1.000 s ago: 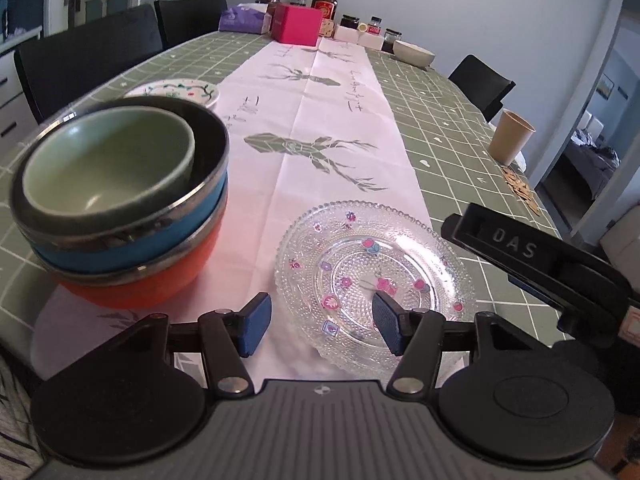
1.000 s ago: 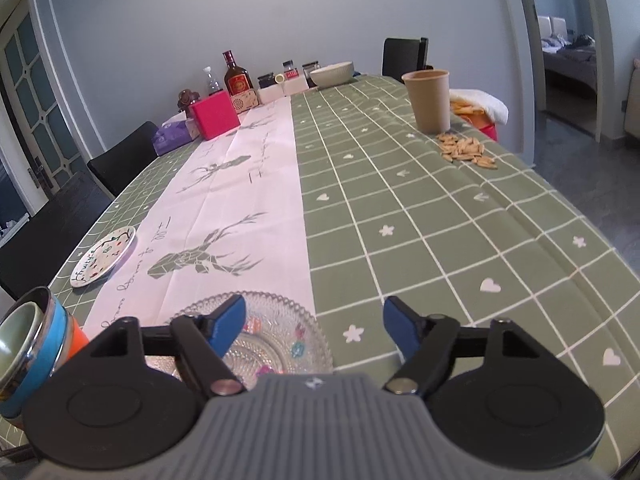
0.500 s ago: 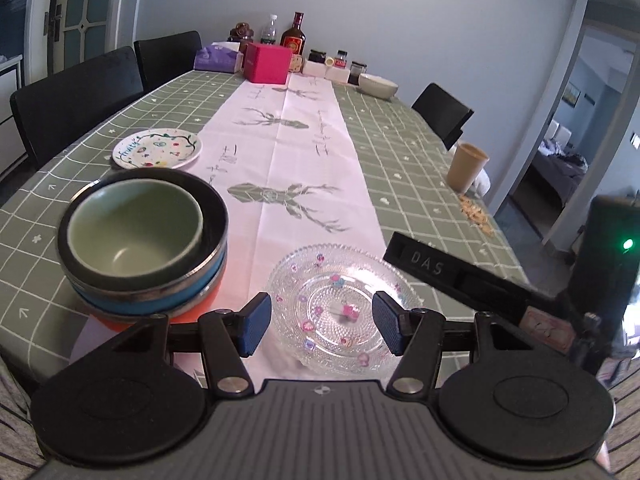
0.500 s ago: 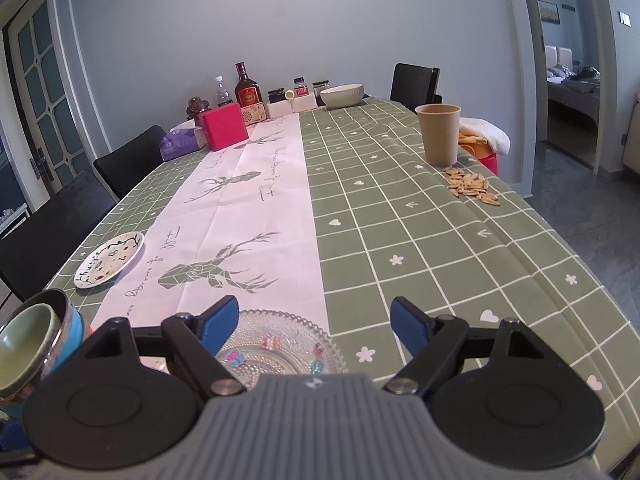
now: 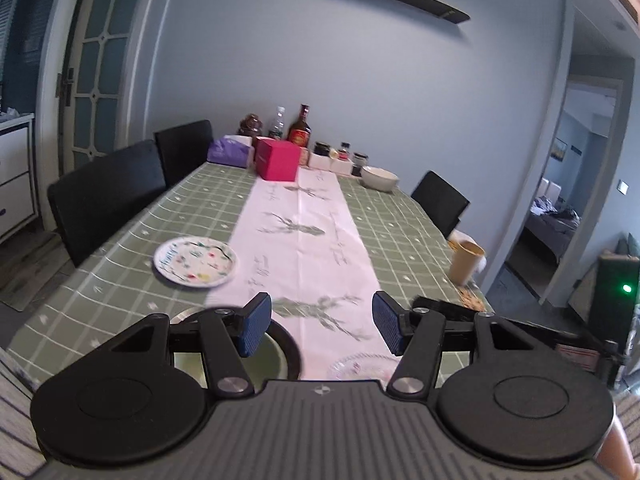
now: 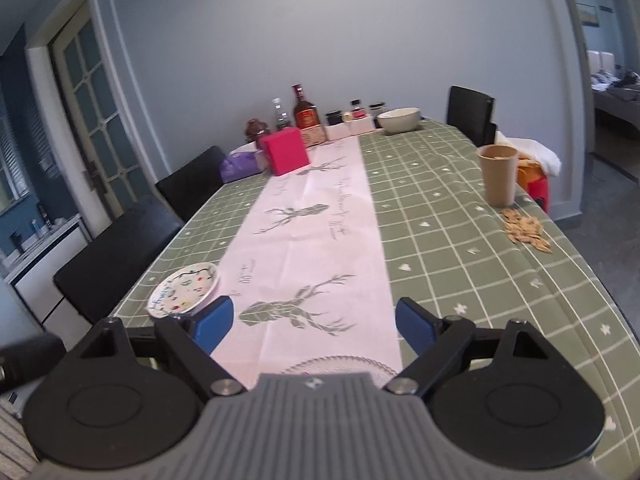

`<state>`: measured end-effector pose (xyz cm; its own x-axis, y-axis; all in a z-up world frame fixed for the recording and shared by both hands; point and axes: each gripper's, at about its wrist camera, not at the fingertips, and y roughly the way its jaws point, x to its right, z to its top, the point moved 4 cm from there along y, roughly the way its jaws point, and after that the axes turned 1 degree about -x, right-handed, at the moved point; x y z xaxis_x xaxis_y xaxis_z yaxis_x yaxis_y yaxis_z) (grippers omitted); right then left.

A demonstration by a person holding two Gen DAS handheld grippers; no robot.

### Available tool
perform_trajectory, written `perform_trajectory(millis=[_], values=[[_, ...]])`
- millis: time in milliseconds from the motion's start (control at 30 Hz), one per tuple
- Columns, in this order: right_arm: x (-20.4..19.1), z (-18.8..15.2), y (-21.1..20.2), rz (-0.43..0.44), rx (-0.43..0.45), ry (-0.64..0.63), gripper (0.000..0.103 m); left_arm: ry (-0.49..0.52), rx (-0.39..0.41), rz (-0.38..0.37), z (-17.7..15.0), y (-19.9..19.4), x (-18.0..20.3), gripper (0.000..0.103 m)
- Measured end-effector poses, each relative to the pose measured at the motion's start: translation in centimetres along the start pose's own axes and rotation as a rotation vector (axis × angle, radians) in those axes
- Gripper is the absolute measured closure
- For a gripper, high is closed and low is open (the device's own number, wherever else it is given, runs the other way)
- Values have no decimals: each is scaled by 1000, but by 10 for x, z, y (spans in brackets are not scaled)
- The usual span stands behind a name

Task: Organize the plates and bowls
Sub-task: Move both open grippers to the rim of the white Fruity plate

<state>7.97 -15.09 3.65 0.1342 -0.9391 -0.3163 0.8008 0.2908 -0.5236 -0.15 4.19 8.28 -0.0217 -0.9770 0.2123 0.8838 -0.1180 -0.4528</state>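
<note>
My left gripper (image 5: 320, 326) hangs open and empty above the near end of the table. Just below it, the stack of bowls (image 5: 276, 354) and the clear glass plate (image 5: 362, 366) are mostly hidden behind its body. A painted white plate (image 5: 196, 262) lies further out on the left. My right gripper (image 6: 314, 324) is raised too, and its jaws are opening with nothing between them. In the right wrist view only the glass plate's rim (image 6: 340, 364) shows, and the painted plate (image 6: 184, 290) lies left of the left finger. A cream bowl (image 6: 399, 120) stands at the far end.
A white runner (image 6: 316, 232) runs along the green checked tablecloth. A pink box (image 6: 284, 156), bottles and jars crowd the far end. A paper cup (image 6: 498, 180) and scattered seeds (image 6: 526, 232) lie near the right edge. Black chairs (image 5: 108, 196) line the left side.
Both grippers have risen and tipped upward, so the bowls and glass plate dropped to the bottom of both views. The right jaws have spread wider; the left jaws kept their gap.
</note>
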Motion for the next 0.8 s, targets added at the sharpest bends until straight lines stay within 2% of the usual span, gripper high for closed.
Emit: perform_trajectory(millis=[233, 367, 433, 567, 633, 733, 800], values=[[-15, 38, 24, 31, -35, -105, 17, -4, 21, 103, 53, 24, -57, 33], [-35, 58, 55, 61, -84, -186, 17, 43, 45, 240, 77, 47, -77, 32], [-44, 66, 71, 93, -109, -200, 17, 56, 48, 282, 87, 60, -87, 32], [-61, 77, 106, 161, -174, -208, 17, 112, 3, 263, 100, 90, -100, 32], [-70, 80, 124, 169, -181, -240, 17, 120, 5, 257, 104, 104, -108, 32], [-79, 81, 148, 178, -198, -249, 17, 64, -9, 261, 109, 128, -129, 32], [-86, 79, 169, 233, -226, -260, 17, 8, -51, 250, 112, 148, -145, 32]])
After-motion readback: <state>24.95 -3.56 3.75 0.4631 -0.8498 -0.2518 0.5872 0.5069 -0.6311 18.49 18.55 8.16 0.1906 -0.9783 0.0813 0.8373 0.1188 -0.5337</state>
